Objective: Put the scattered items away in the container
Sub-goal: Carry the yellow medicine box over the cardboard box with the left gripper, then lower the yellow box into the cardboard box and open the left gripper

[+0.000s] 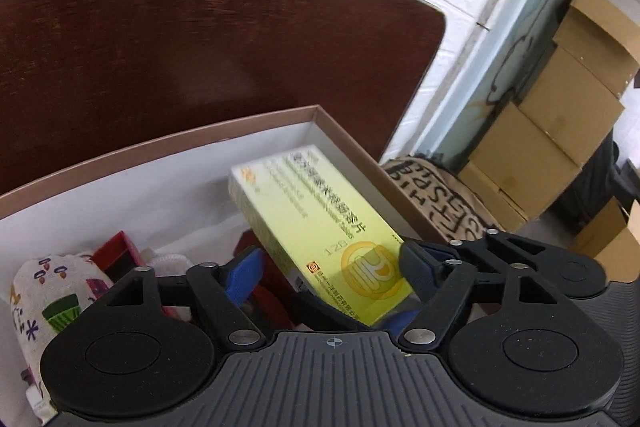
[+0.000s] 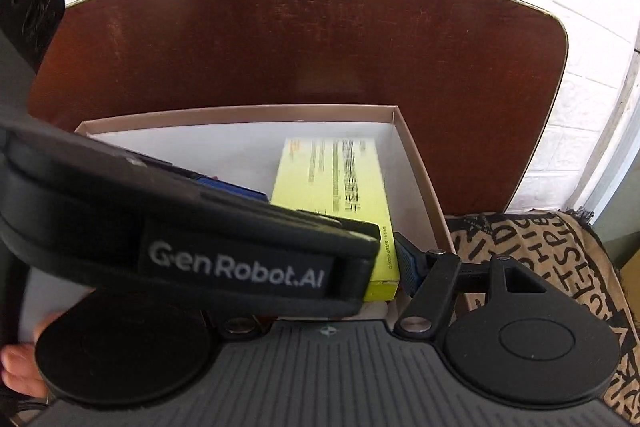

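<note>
A yellow-green medicine box [image 1: 320,223] lies tilted inside the tan-rimmed, white-lined container [image 1: 160,143]. My left gripper [image 1: 332,267] straddles the box's near end with its jaws wide. The left blue pad [image 1: 244,275] stands apart from the box, and the right pad is close by its edge. In the right wrist view the same box [image 2: 332,183] lies in the container [image 2: 240,113]. My right gripper [image 2: 328,263] shows only its right finger [image 2: 409,265], beside the box's near corner. The left gripper's strapped body [image 2: 236,267] hides the other finger.
The container also holds a patterned cloth pouch [image 1: 52,299], a red box [image 1: 120,255] and white cloth [image 1: 172,259]. It sits on a dark wooden table [image 1: 200,27] against a white wall. A lettered fabric [image 2: 540,259] and stacked cardboard boxes [image 1: 560,123] lie to the right.
</note>
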Available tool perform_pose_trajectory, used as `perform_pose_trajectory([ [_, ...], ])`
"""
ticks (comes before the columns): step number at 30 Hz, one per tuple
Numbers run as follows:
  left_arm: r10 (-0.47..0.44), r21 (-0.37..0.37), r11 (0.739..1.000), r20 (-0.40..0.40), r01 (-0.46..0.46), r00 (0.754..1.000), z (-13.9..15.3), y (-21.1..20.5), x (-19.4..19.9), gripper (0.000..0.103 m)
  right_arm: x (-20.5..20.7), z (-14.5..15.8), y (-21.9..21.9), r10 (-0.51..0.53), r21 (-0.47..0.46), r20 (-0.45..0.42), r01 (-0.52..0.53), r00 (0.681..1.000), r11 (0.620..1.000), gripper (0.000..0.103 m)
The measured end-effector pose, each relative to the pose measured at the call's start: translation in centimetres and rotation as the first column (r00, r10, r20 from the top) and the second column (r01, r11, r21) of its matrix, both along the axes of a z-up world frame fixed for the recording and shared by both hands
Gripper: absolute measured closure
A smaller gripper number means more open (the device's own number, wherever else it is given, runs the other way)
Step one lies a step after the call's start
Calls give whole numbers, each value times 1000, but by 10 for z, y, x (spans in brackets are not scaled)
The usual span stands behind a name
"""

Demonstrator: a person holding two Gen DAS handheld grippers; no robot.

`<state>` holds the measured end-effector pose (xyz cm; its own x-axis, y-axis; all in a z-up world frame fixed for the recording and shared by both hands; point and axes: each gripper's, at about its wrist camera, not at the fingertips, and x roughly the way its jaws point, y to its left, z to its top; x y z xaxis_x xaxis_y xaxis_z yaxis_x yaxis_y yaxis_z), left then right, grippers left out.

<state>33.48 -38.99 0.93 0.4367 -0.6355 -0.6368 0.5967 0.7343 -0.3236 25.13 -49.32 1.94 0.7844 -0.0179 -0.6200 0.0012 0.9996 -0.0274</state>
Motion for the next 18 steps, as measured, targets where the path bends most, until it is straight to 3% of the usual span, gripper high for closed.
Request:
perform_pose_trajectory([
  [1,12,-5,1000,-9,-12,1000,-1,2,1,10,1,0,2,-10,-16,2,10,1000,1000,21],
  [3,15,-17,1000,-44,-16,999,-4,8,1,3,7,1,6,-35,-45,2,35,999,998,10],
  [5,1,-29,1000,-60,-3,998,-4,14,-1,2,4,4,5,-27,-41,11,28,1000,999,8],
  [11,-13,-22,1000,-9,13,1000,5,21,-19,0,-13,6,11,-31,-68,22,32,999,997,2],
  [18,-18,-19,1000,-38,17,999,5,24,-40,0,-25,9,19,-37,-110,3,37,999,993,1],
])
